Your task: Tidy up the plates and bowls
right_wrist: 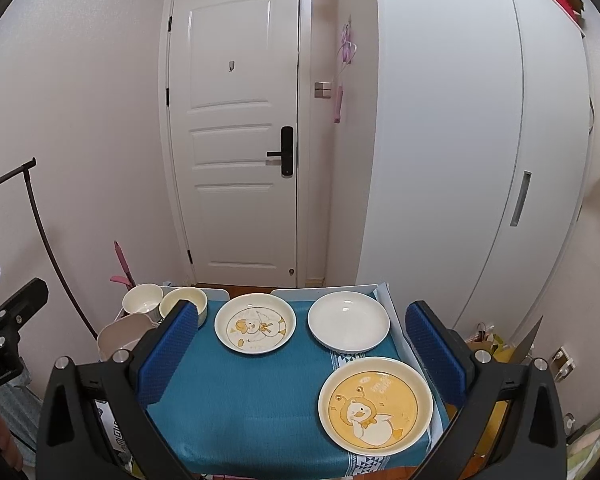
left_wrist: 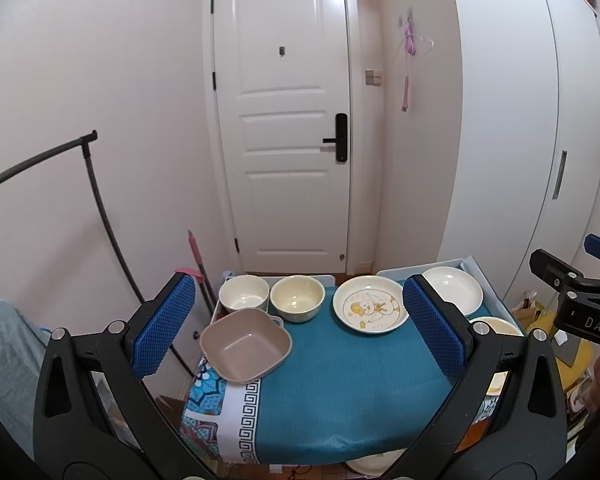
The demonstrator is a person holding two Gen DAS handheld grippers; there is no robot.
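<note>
Both grippers, left [left_wrist: 298, 326] and right [right_wrist: 302, 354], hover wide open and empty above a teal-clothed table [right_wrist: 240, 400]: three bowls [left_wrist: 297, 298] crowd its left edge, three plates [right_wrist: 375, 404] (two with cartoon ducks) lie right.

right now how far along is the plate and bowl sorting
Nothing looks stacked yet. The three plates, yellow duck plate, plain white plate and duck plate, lie apart; the bowls and square dish stand separately. Left gripper and right gripper are open, empty.

Three plates [right_wrist: 255, 323] and three bowls [left_wrist: 245, 345] on the table [right_wrist: 236, 408]
</note>
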